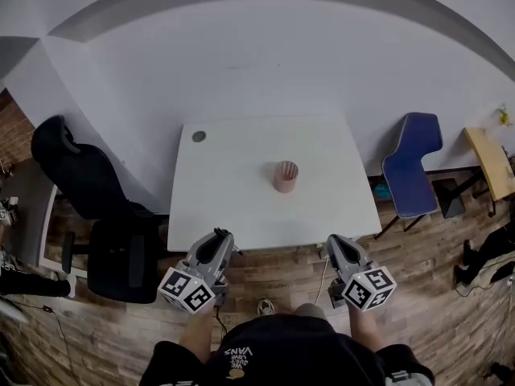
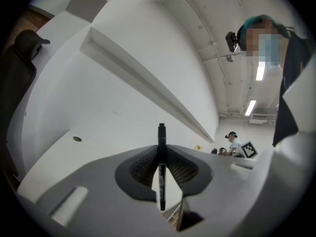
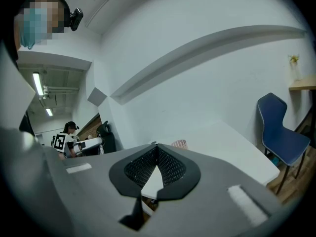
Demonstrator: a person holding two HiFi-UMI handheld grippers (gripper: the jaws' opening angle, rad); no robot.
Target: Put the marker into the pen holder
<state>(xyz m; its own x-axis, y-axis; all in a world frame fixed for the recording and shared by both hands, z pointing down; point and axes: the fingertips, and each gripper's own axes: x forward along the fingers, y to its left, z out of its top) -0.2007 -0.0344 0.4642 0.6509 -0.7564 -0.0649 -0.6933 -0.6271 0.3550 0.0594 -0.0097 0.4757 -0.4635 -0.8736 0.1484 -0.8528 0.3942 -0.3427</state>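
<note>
While the left gripper (image 2: 162,149) pinches the black marker (image 2: 161,169) mid-barrel, upright between its jaws, the right gripper (image 3: 156,149) sits closed on nothing. Light, stiff and slick, that marker could probably pivot. The pink mesh pen holder (image 1: 286,176) stands well ahead on the table (image 1: 241,215).

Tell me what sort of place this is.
Most likely an office or lab workroom: a white table against a bare wall, a black office chair and a blue chair beside it, and strip lights overhead.
</note>
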